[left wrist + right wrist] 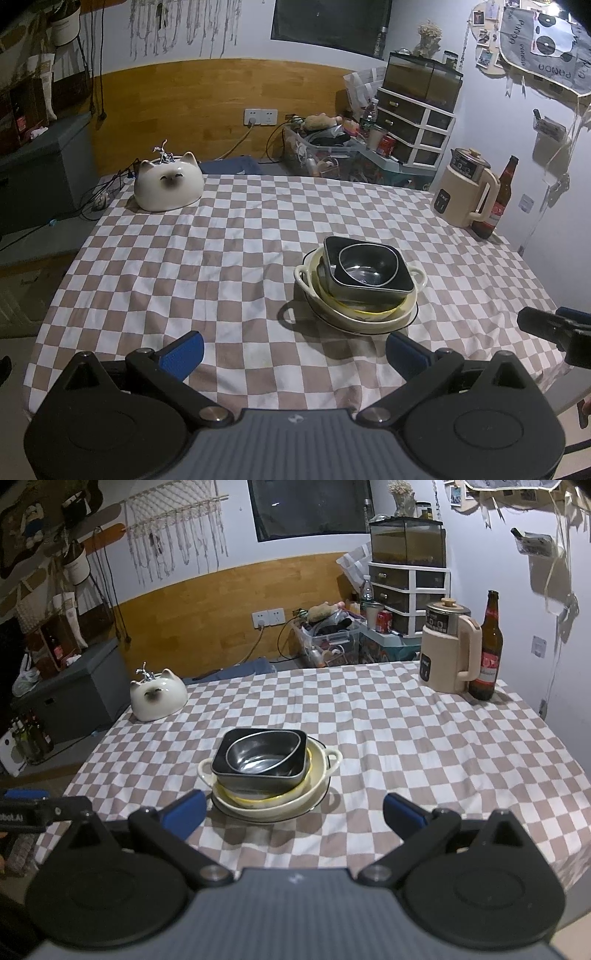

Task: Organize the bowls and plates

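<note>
Both sets of tongs spread wide and empty: left tongs (293,350) at the bottom of the left wrist view, right tongs (294,812) at the bottom of the right wrist view, each hanging above the checkered tabletop (221,236), touching nothing.

Stack of dishes sitting right of centre in the left view, left of centre in the right view: black square bowl (369,267) with a metal inner bowl (258,757) on top, tilted inside a cream two-handled dish (317,775), over what looks like a yellow-rimmed plate and a wider black-rimmed plate (410,319) at the bottom.

Judged nearly finished, or poised for a further regrouping; impossible to tell which.

Risks from here: top bowl resting askew, so likely to slide or clatter off with any nudge to the rim; glazed edges slippery for a pinch grip; loose, wrinkled cloth apt to drag the pile if pushed sideways. Kettle (448,653) and beer bottle (487,650) in the upper right, cat-shaped ceramic dish (168,182) in the upper left, well apart.
</note>
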`<state>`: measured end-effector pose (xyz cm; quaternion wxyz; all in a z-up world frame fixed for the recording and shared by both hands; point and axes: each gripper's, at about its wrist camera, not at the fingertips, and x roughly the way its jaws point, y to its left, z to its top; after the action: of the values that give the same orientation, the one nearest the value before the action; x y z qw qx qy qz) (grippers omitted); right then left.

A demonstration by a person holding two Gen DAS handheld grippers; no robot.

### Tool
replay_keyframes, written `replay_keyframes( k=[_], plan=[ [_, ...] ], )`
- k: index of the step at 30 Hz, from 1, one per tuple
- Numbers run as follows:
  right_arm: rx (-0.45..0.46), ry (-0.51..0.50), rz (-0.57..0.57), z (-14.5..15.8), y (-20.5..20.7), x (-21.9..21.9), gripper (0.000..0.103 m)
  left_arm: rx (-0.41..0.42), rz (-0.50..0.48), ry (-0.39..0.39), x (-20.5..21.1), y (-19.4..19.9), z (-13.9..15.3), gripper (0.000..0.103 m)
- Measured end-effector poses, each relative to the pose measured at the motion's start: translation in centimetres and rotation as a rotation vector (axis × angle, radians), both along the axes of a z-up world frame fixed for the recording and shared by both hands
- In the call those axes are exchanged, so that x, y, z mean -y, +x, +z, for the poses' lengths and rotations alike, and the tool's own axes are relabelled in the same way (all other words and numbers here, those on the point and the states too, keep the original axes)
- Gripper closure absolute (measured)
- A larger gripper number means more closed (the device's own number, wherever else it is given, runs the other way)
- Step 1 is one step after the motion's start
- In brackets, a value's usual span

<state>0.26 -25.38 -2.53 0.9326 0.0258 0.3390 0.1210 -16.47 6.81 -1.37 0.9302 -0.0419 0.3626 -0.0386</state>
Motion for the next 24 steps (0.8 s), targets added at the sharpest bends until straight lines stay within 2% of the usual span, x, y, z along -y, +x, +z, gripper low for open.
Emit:
replay_keyframes(
  k=[24],
  plan=[
    [-0.005, 0.000, 0.005, -0.19, -0.09, -0.05, 0.001, -0.001, 0.002, 0.002, -0.02, 0.03, -0.09, 0.000]
  ],
)
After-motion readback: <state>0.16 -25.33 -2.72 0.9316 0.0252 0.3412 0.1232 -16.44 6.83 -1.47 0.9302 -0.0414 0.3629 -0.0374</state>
